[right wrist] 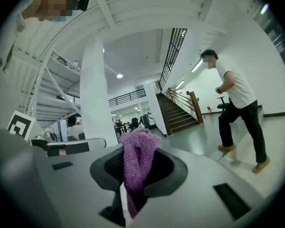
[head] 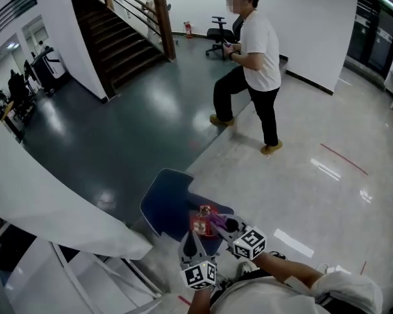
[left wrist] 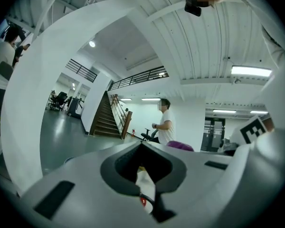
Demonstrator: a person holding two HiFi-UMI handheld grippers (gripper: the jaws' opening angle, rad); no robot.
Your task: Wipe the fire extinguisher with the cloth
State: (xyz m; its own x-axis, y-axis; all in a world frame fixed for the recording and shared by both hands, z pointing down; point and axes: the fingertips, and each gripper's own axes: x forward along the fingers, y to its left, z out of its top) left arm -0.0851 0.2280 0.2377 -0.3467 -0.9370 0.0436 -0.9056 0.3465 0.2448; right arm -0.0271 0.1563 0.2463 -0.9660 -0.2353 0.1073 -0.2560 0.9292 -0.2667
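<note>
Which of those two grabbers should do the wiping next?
Right. The right gripper is shut on the purple cloth, which sits against the red fire extinguisher. The left gripper has no cloth and appears clamped on the extinguisher, steadying it.

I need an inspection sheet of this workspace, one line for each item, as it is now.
surface: glossy floor, dark and light areas
job's things: red fire extinguisher over a blue seat; purple cloth
clutter: nothing seen
grippers: left gripper shut on a white piece, likely the extinguisher's; right gripper shut on the cloth
cables: nothing seen
surroundings: standing person, staircase, office chair
</note>
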